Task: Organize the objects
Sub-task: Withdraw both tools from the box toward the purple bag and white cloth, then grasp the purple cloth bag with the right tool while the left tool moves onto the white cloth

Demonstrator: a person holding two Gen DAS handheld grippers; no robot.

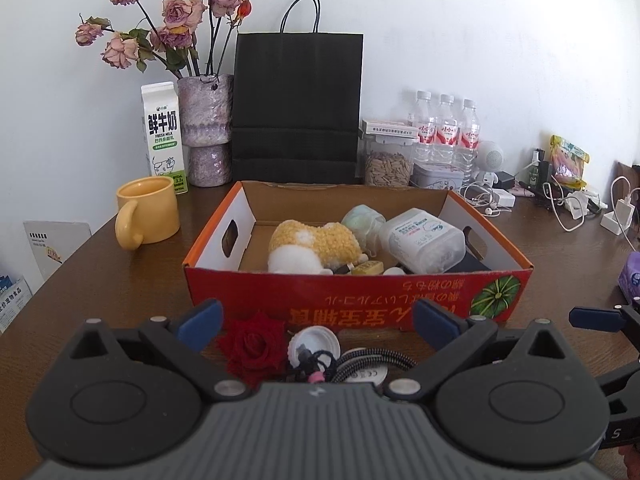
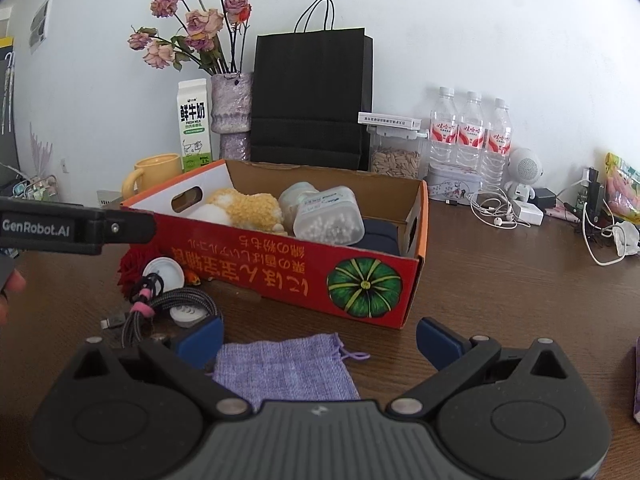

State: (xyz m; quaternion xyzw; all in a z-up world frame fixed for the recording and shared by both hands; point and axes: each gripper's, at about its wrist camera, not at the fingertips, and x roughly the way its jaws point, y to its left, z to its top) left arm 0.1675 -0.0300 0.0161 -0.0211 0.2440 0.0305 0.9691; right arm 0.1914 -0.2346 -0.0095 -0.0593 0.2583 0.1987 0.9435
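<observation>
1. Brown counter (image 2: 500,288) runs wide and bare to the right of the red box (image 1: 360,300); clutter lines the back wall.
2. Left tool (image 1: 318,320) gapes wide, empty, over the red rose (image 1: 252,344), white cap (image 1: 316,344) and braided cable (image 1: 360,360), all tight against the box's near wall.
3. Right tool (image 2: 320,338) is wide too, holding nothing; purple pouch (image 2: 284,368) lies flat between its fingers.
4. Plush toy (image 1: 312,244) and swab jar (image 1: 424,240) sit inside the box.
</observation>
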